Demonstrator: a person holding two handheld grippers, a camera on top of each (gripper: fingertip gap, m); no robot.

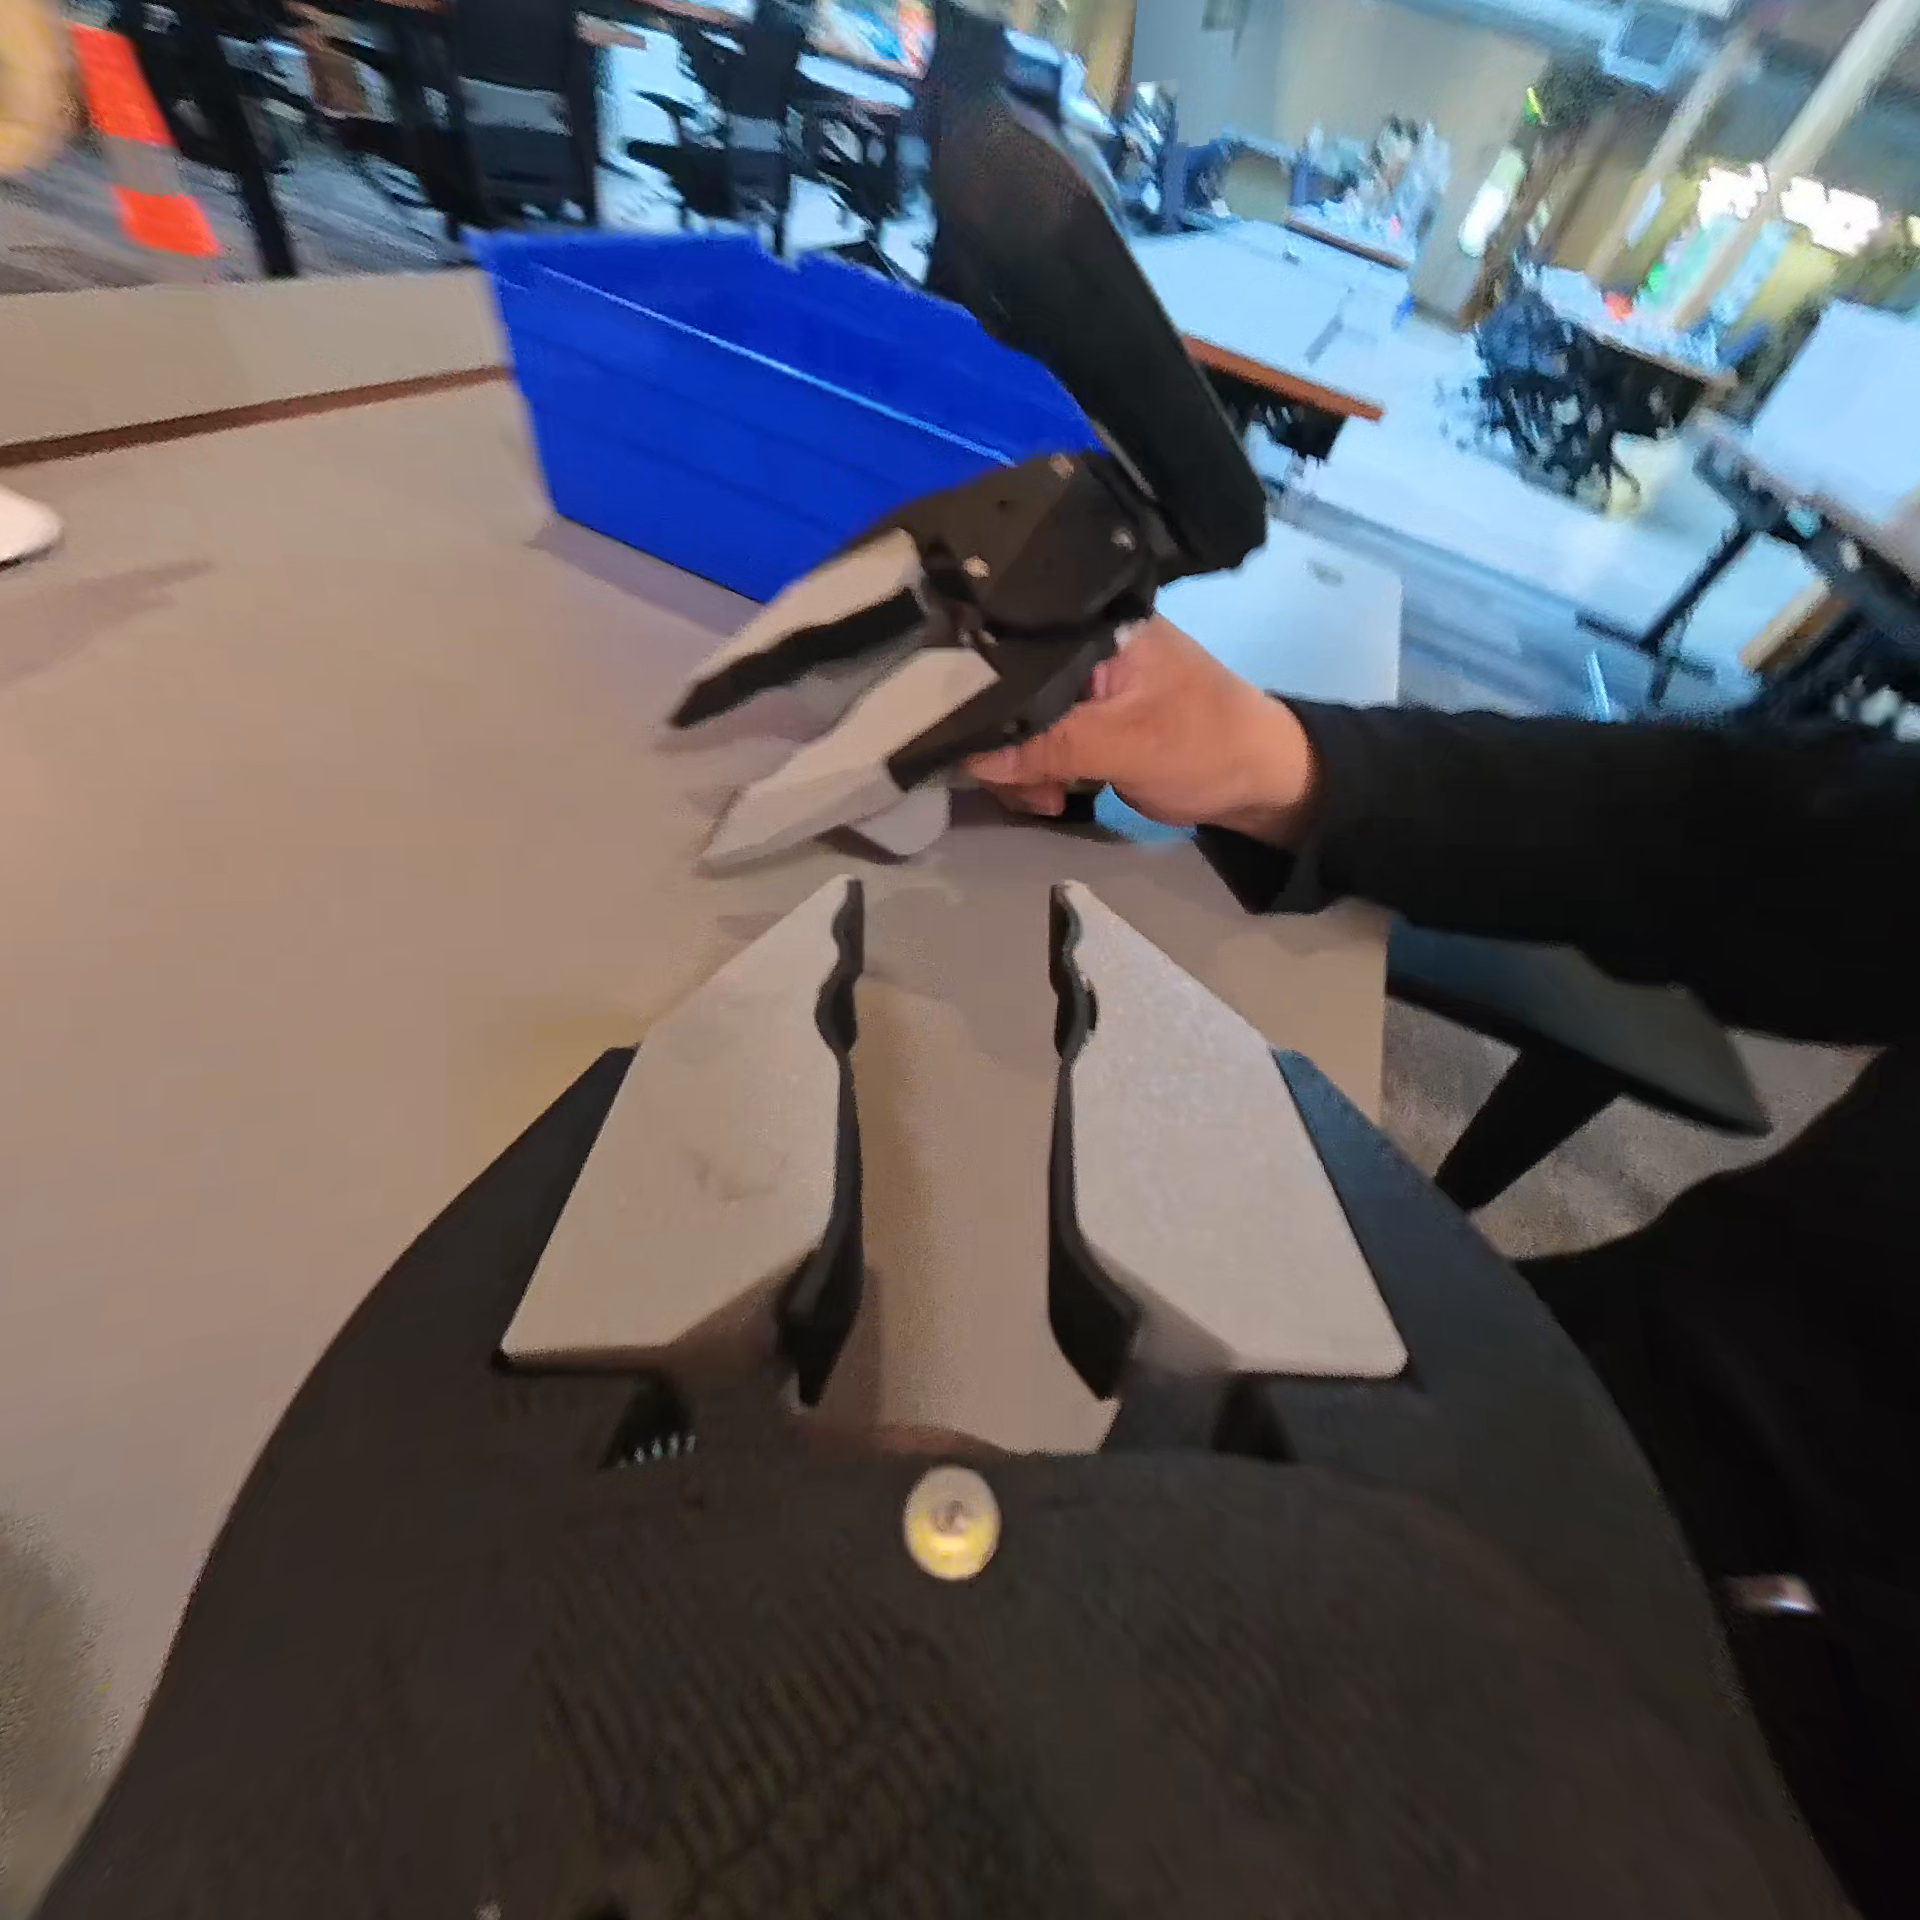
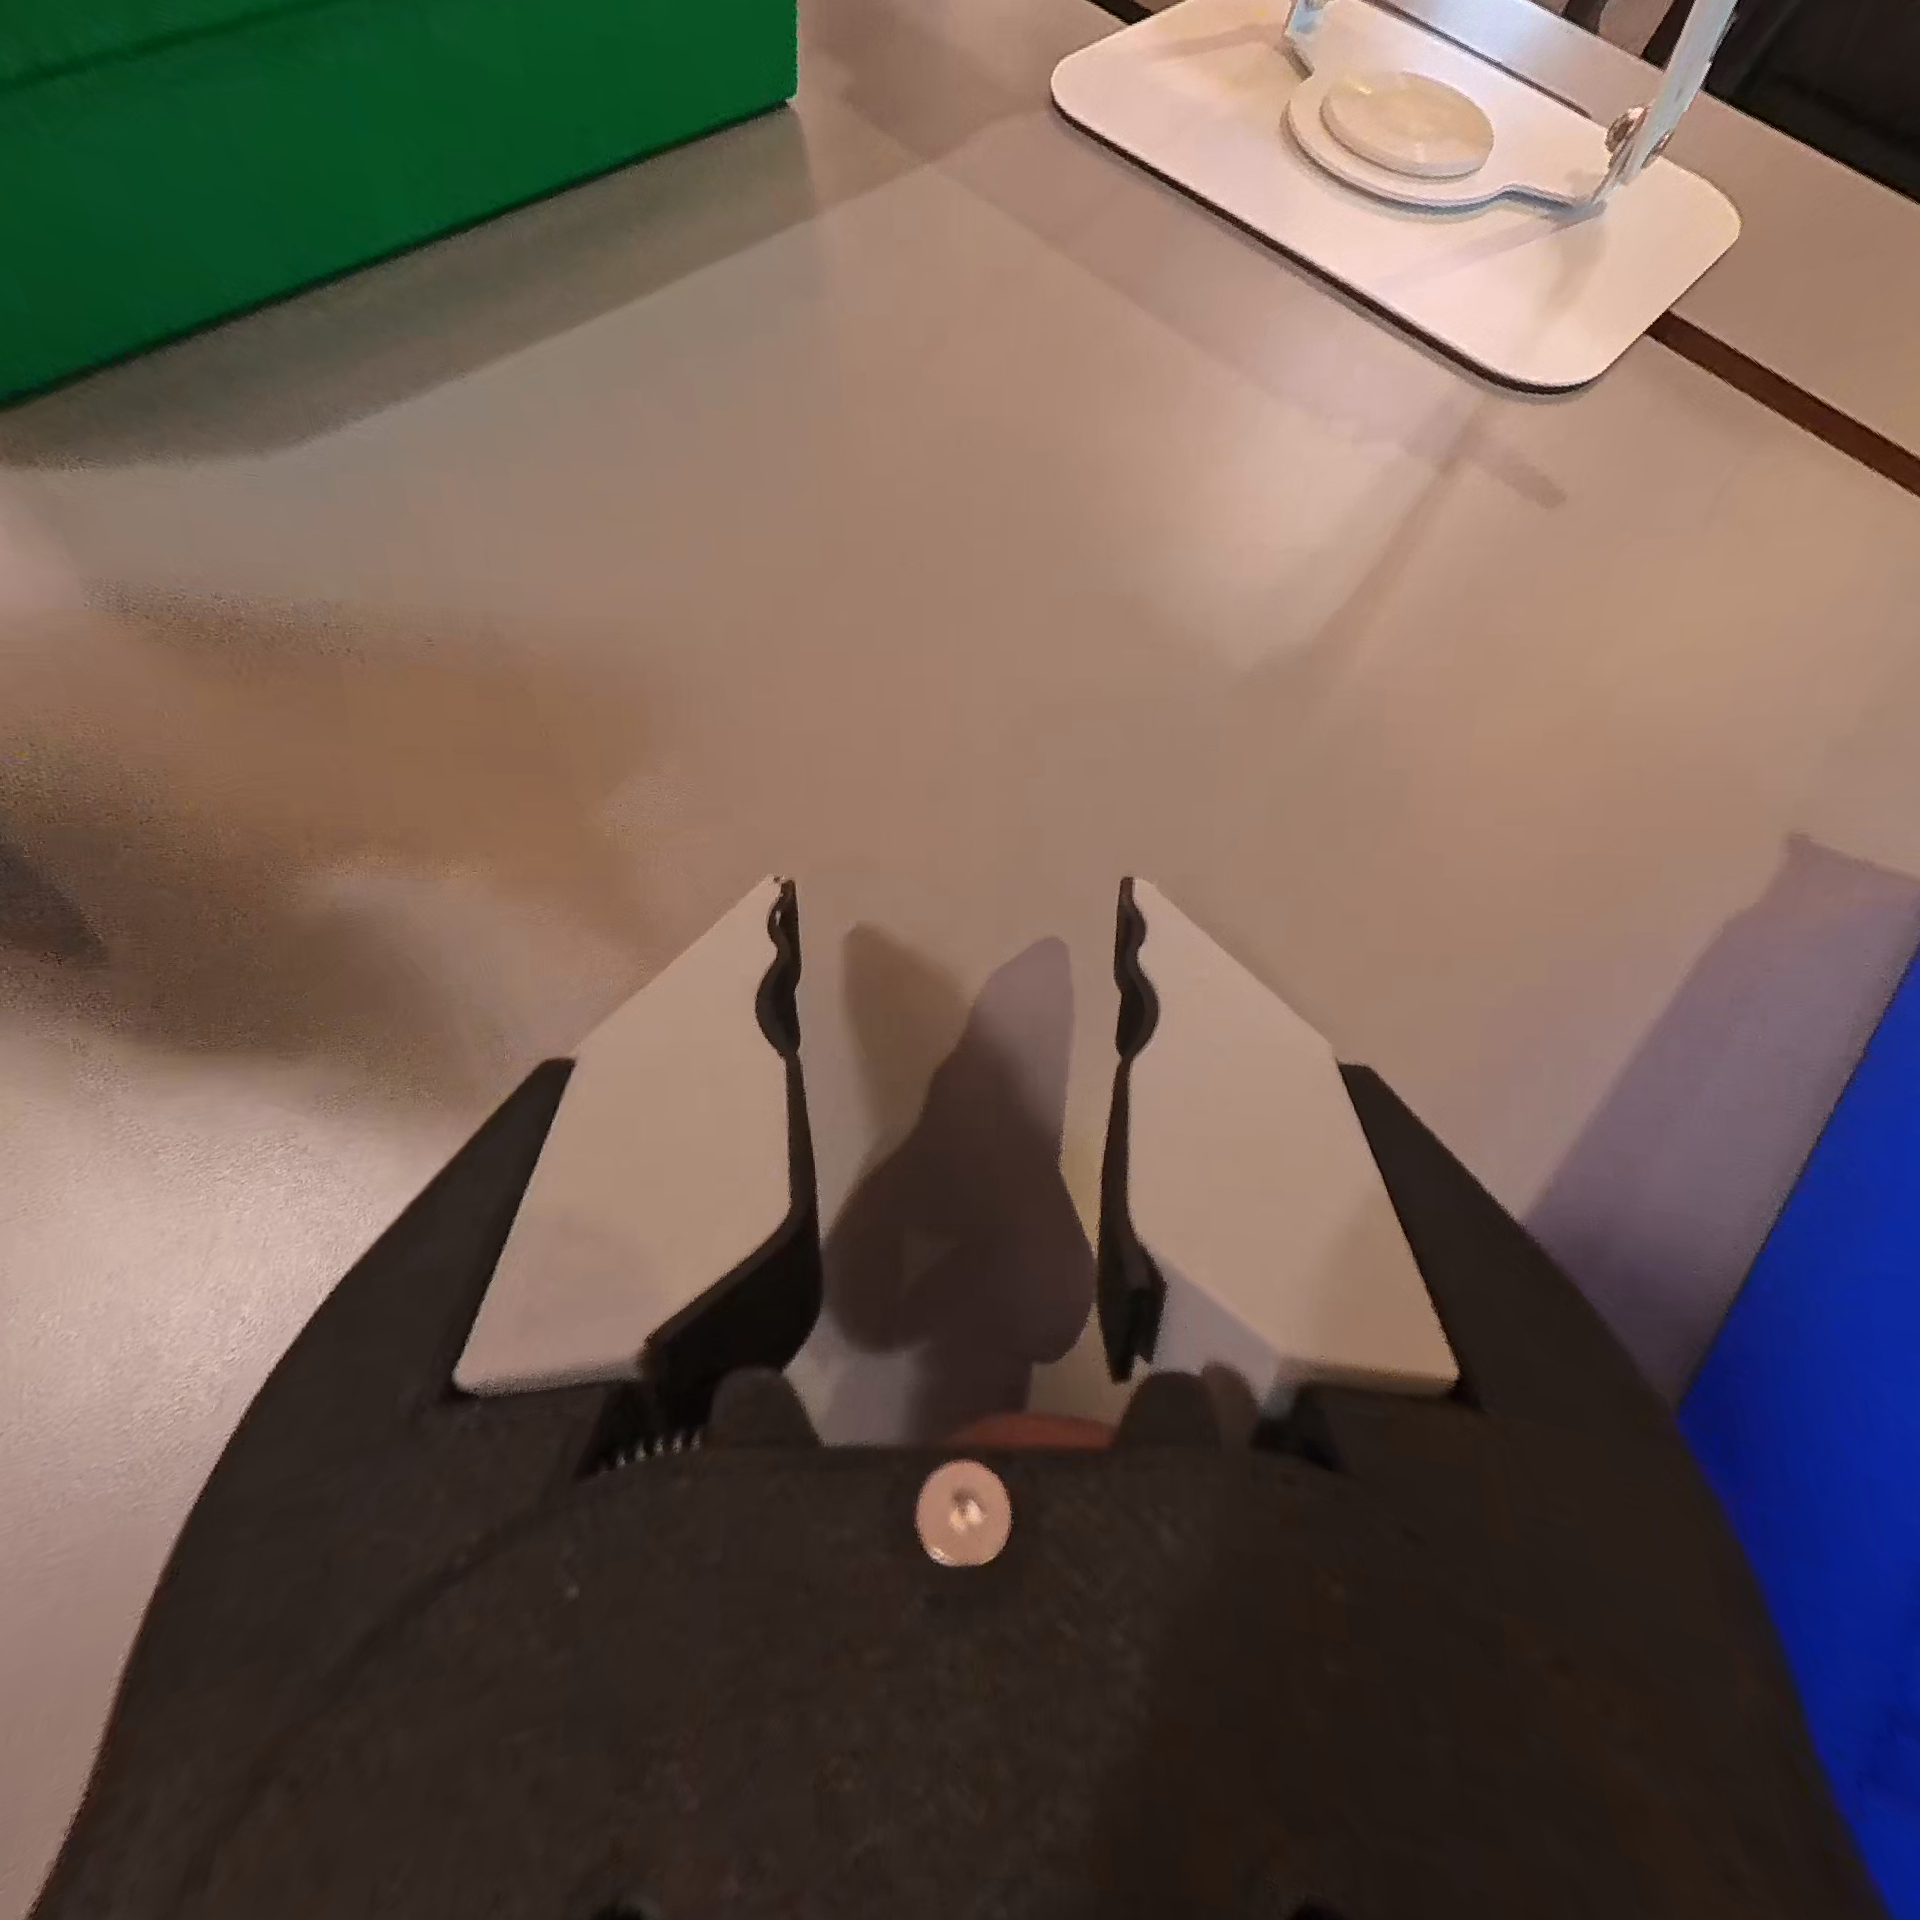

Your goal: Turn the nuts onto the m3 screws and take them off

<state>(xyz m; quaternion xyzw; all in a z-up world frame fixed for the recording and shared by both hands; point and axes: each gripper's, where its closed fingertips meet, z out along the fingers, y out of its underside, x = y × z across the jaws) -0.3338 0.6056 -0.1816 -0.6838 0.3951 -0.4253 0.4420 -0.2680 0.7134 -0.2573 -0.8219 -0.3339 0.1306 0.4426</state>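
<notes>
Nuts and screws were not visible in either view. The left gripper (image 1: 954,899) stood with jaws parted and empty at frame centre; the right gripper (image 2: 956,894) likewise, above the bare table (image 2: 935,540). A blue bin (image 1: 748,416) sat upper centre.

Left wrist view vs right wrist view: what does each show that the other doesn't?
Left only: the right tongs from outside, open, held by a hand in a black sleeve, and the room behind, with chairs and desks.

Right only: a green box at far left and a white stand base at far right, plus the right tongs' own open fingers.

Both: the grey table and the blue bin, only an edge of it in the right view. No nuts or screws show in either.
</notes>
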